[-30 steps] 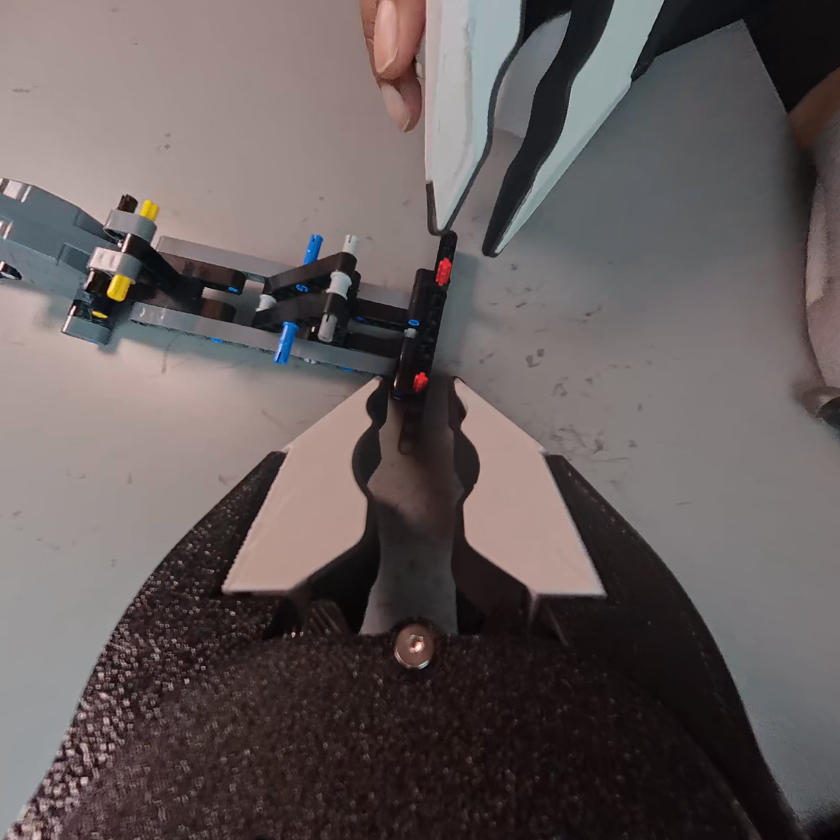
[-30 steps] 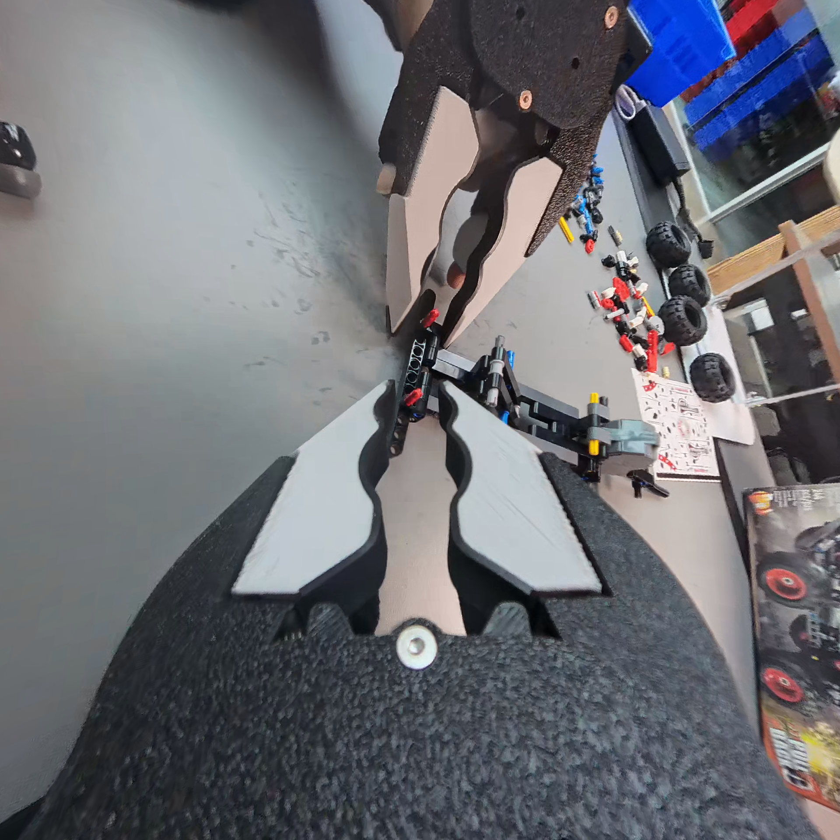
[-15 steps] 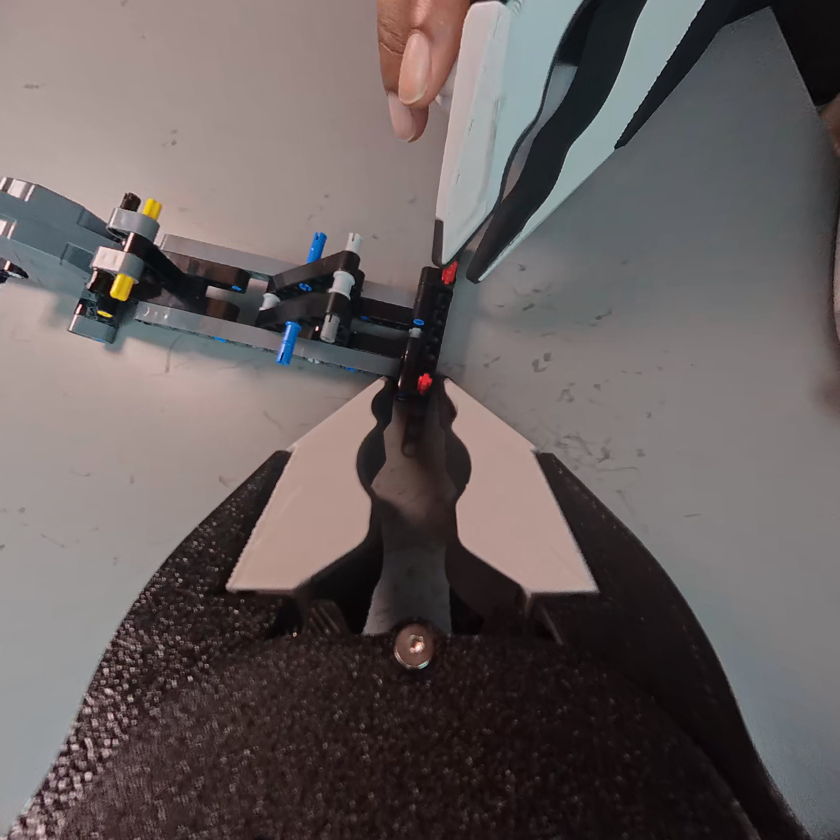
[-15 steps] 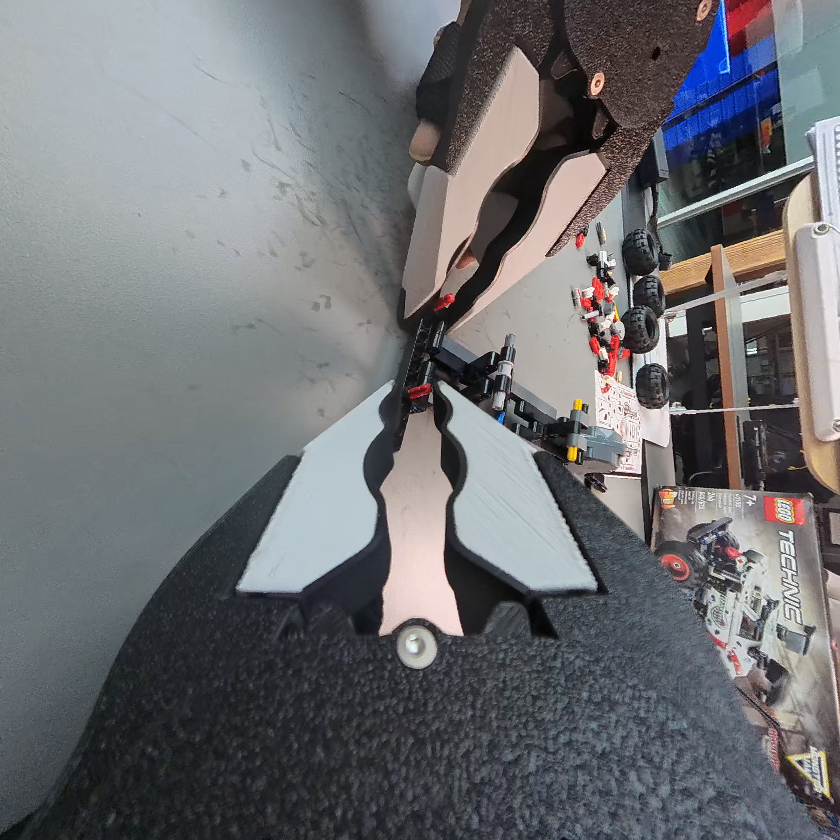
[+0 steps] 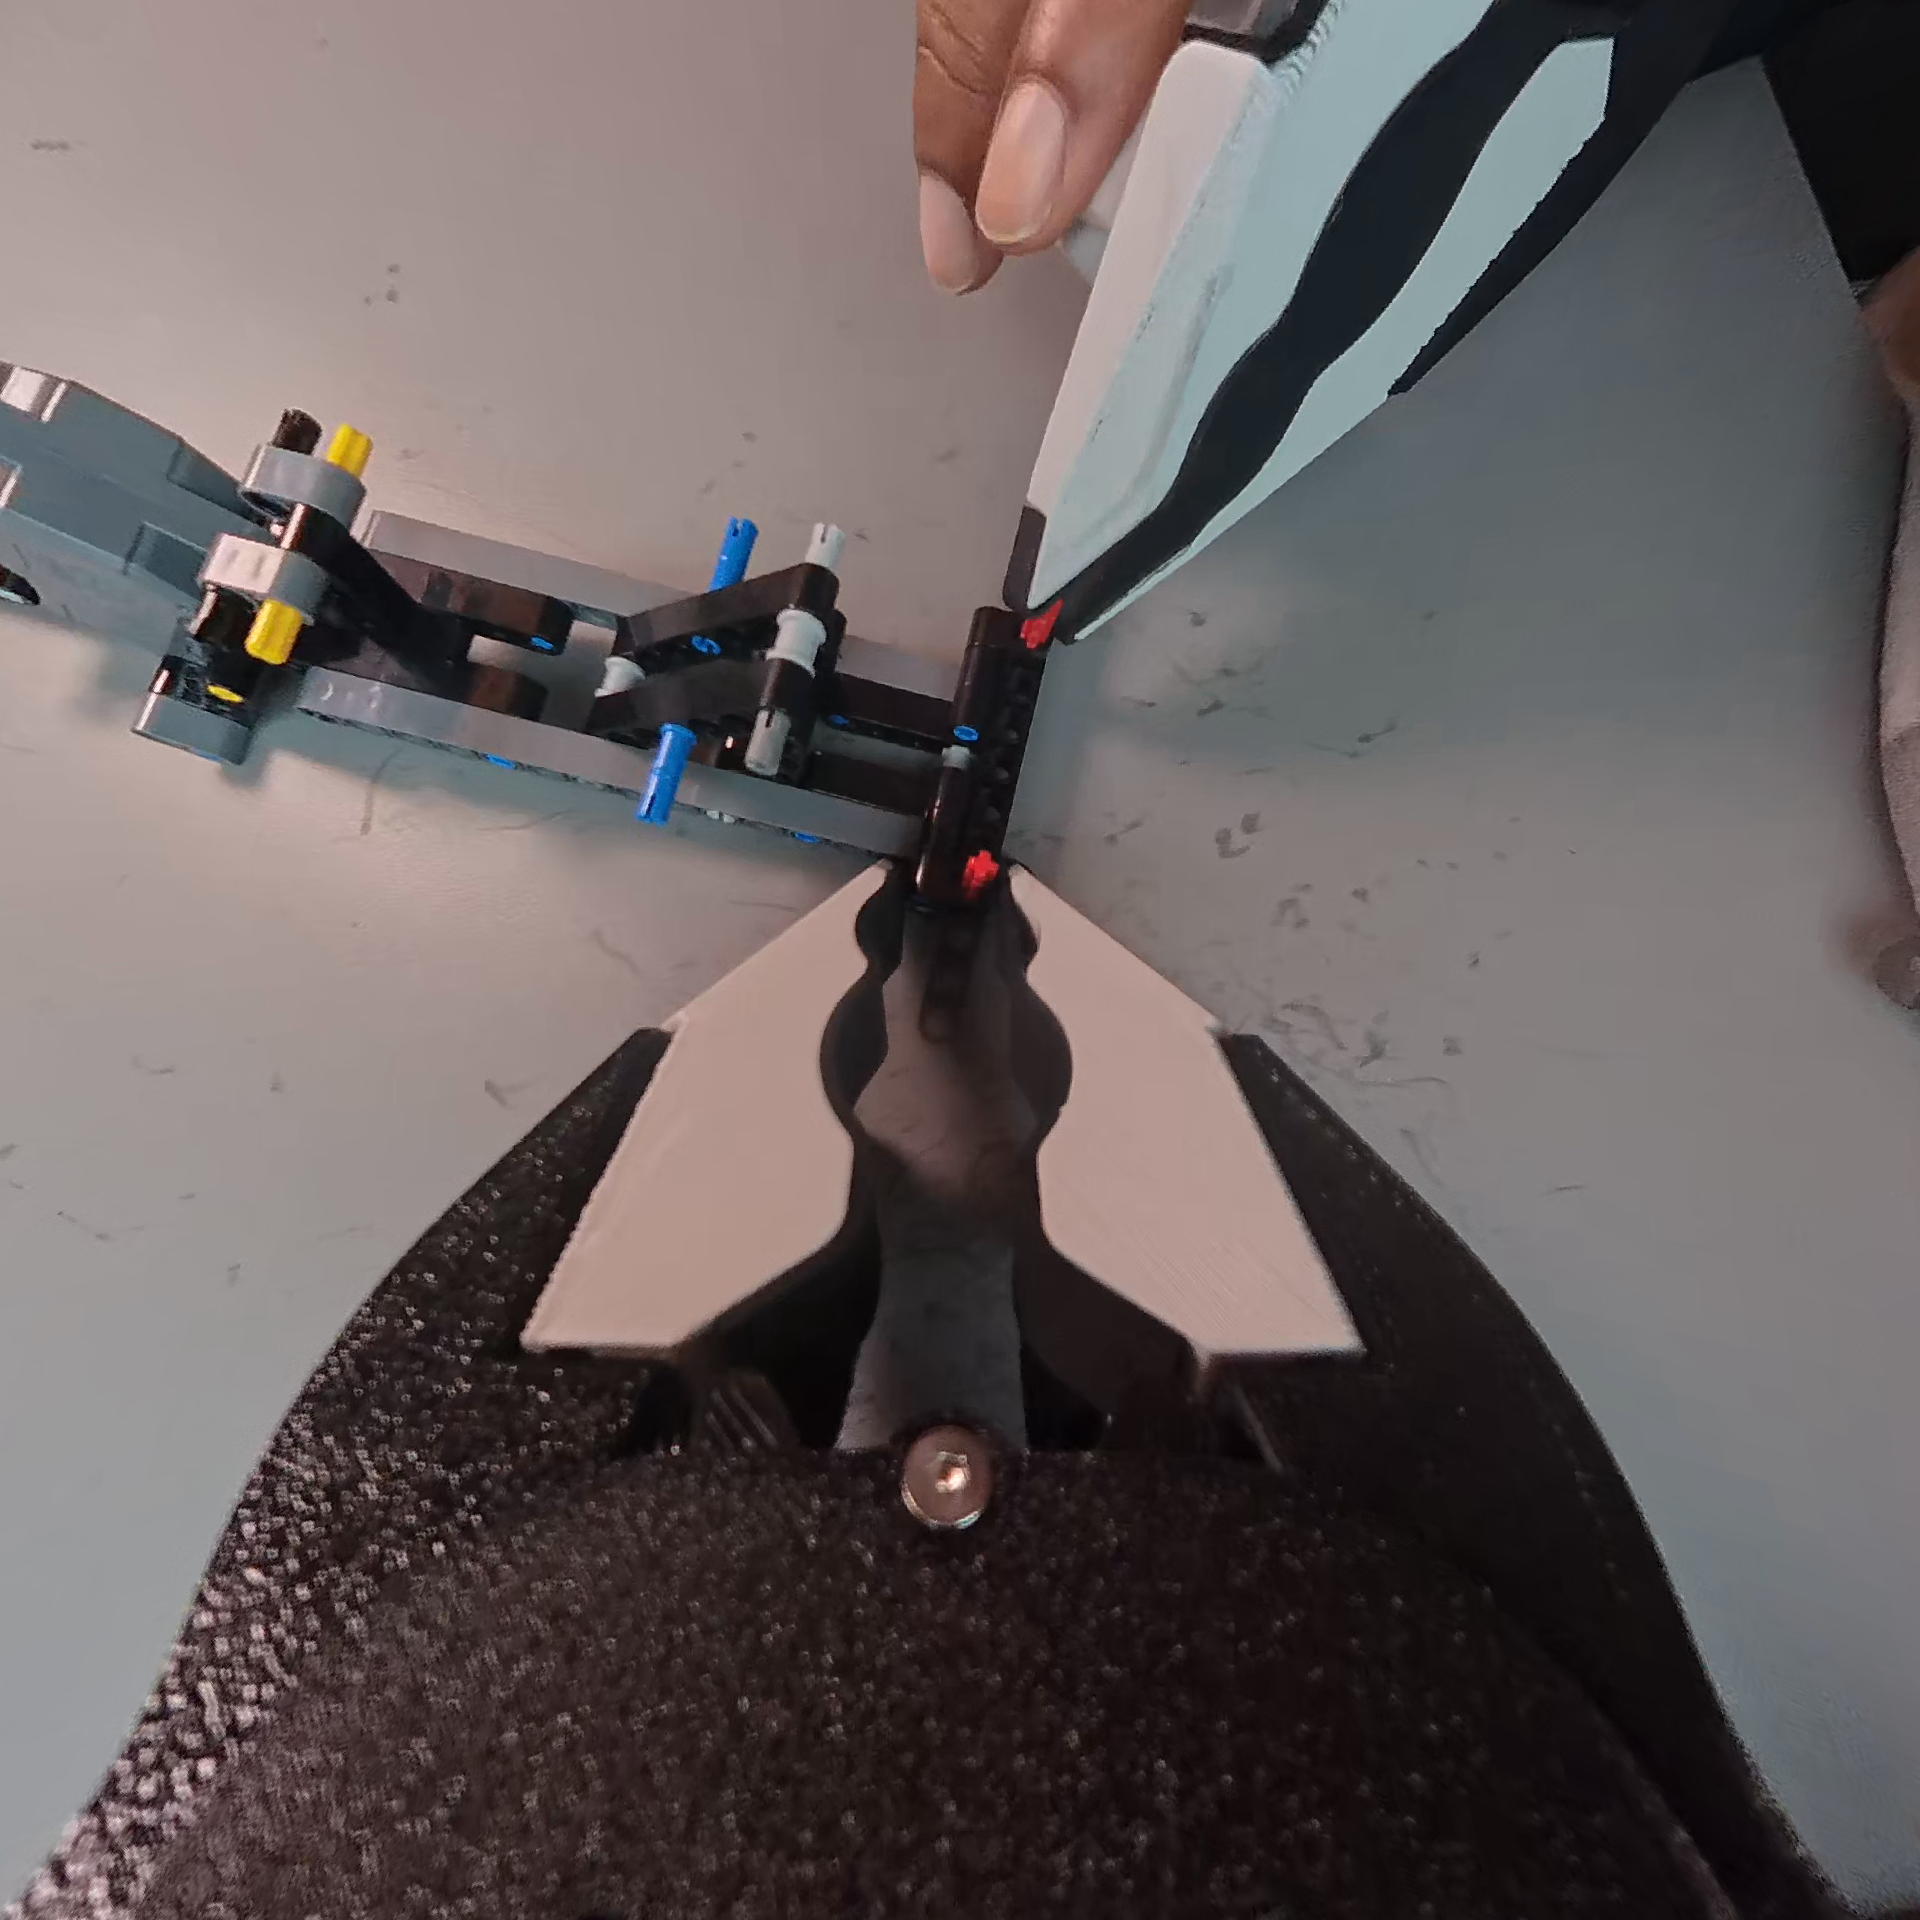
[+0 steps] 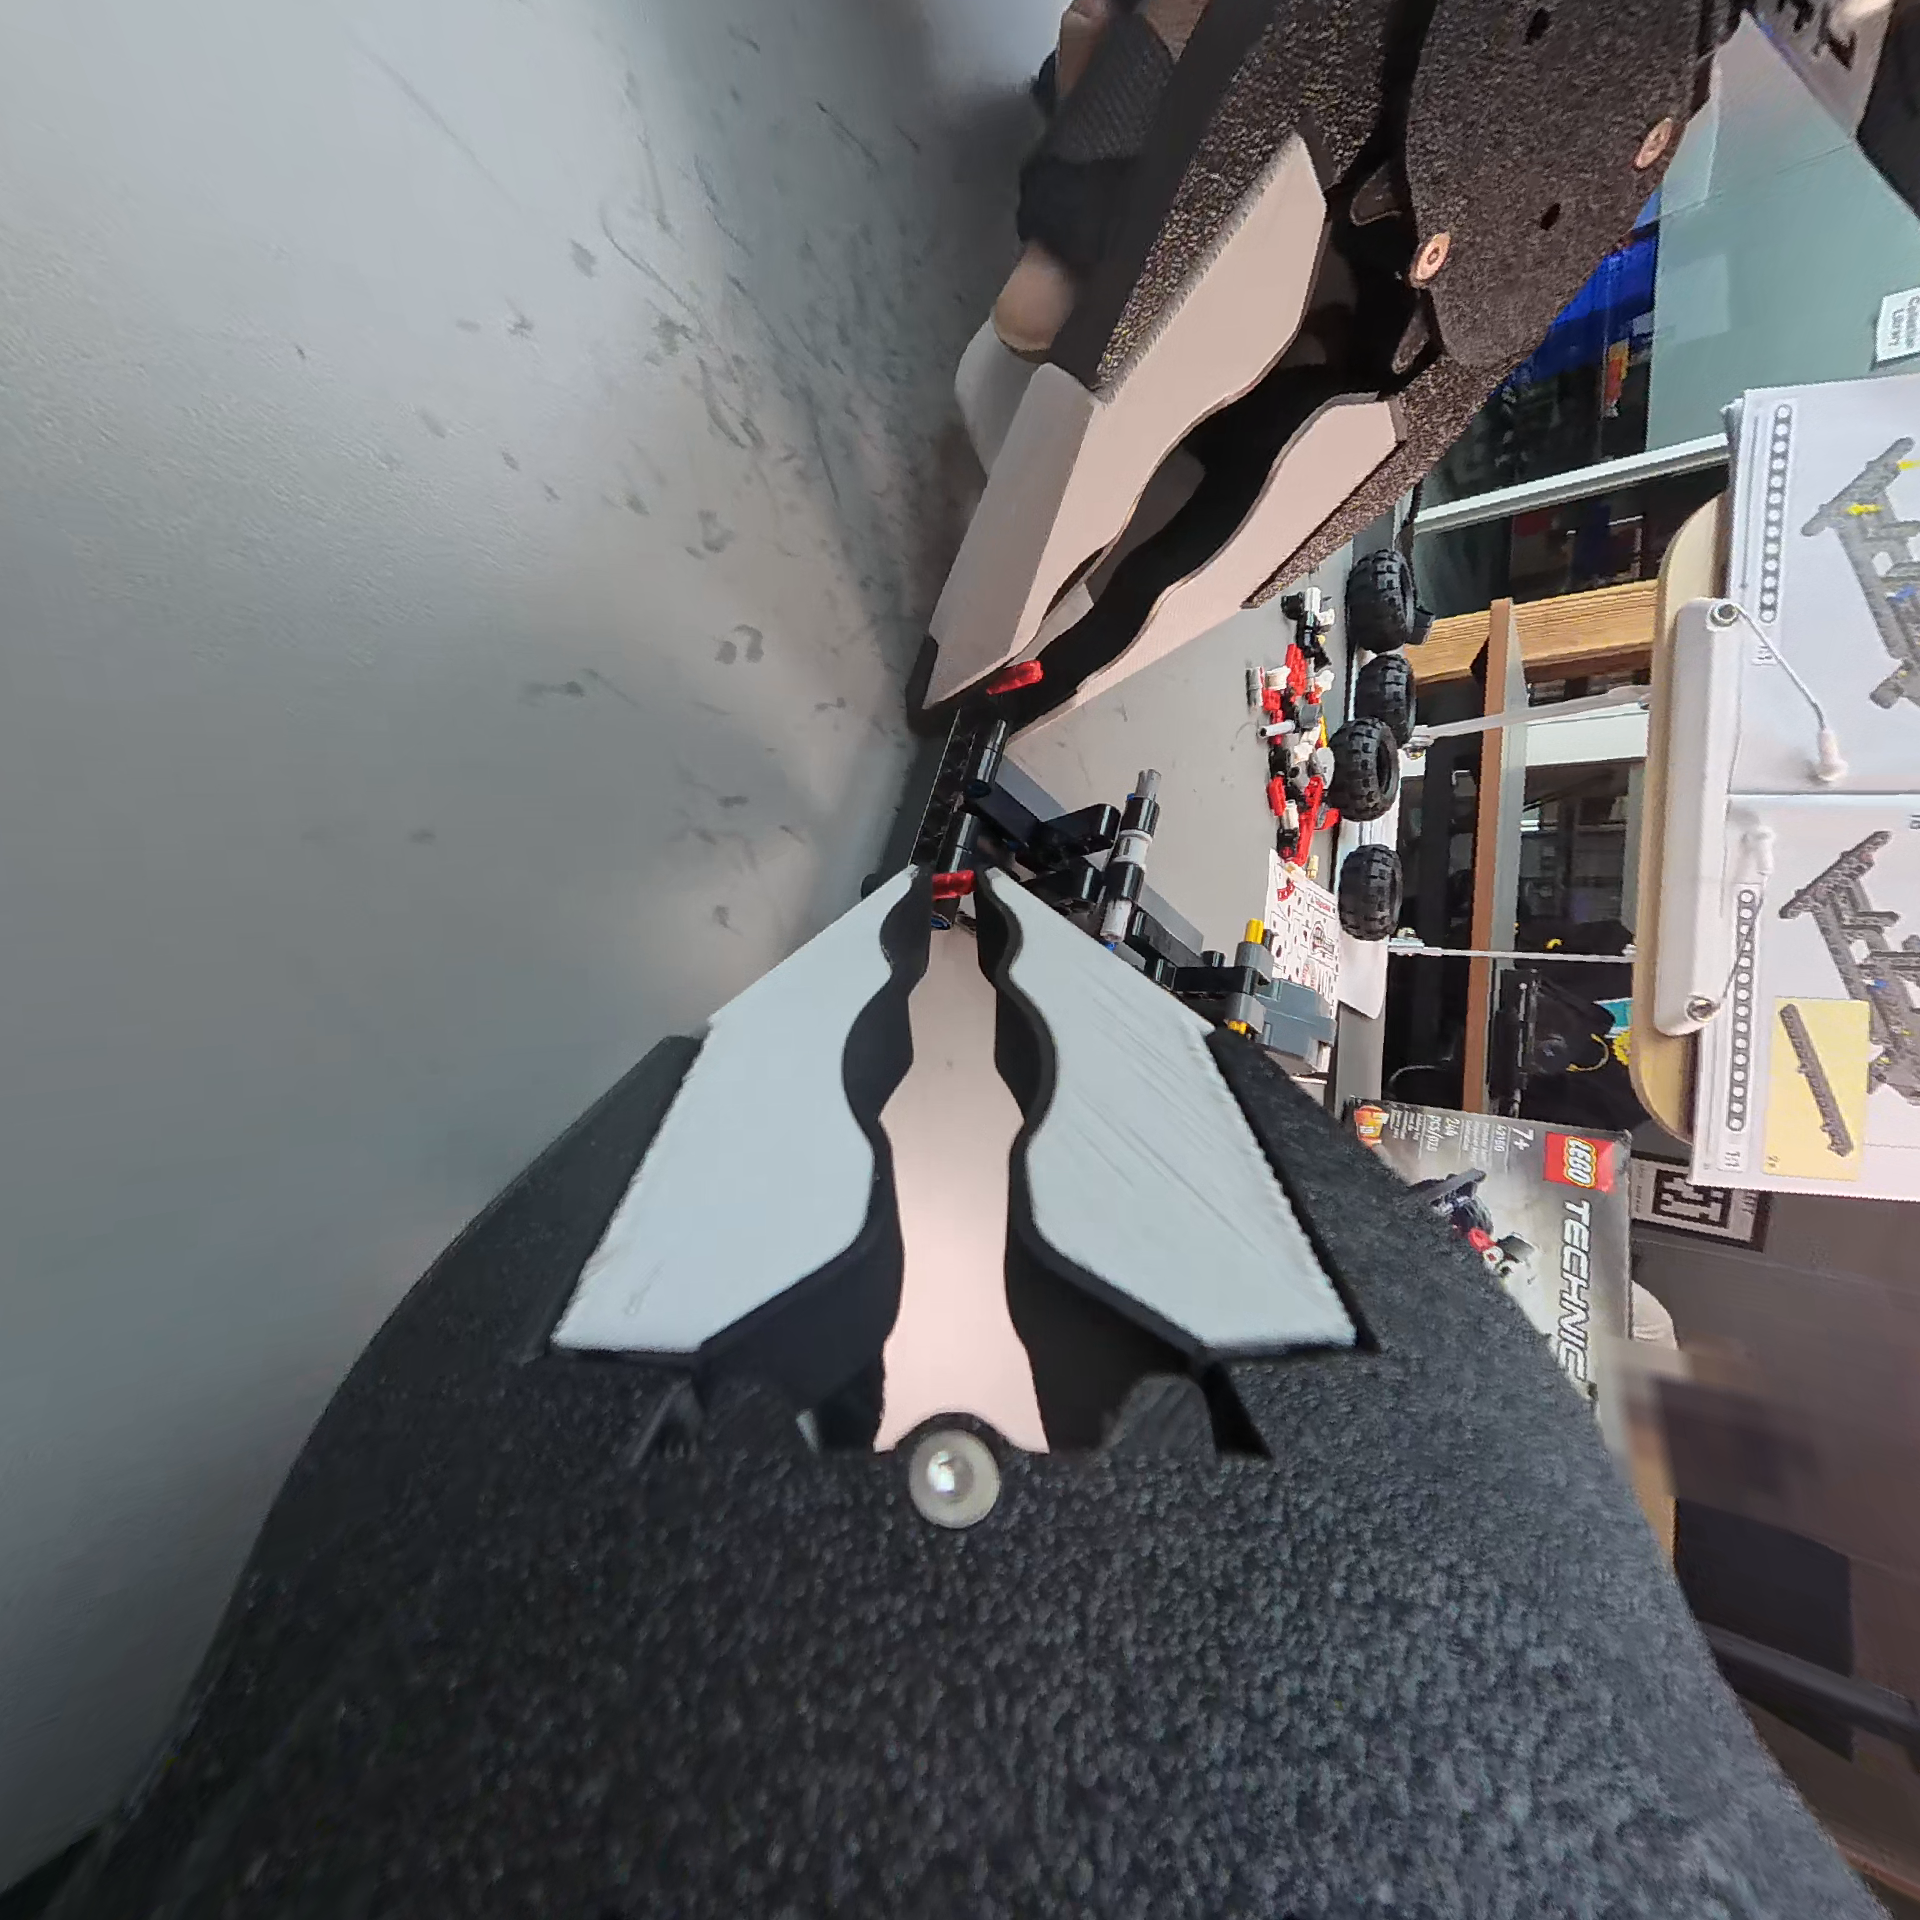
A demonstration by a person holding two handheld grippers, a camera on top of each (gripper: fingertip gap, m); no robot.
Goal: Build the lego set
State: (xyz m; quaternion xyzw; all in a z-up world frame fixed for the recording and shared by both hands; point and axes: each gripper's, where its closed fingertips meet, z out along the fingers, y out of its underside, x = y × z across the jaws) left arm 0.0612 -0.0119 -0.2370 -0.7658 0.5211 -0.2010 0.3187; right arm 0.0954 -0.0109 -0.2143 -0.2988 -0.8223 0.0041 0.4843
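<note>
Black printed box (image 6: 1507, 1205) lies beyond right tool (image 6: 951, 883).

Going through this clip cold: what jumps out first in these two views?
Two grippers meet tip to tip over a black beam with red pins: the left gripper clamps one end, the right gripper the other. The beam caps a long grey and black lego chassis flat on the grey table. Four black tyres wait beyond.
</note>
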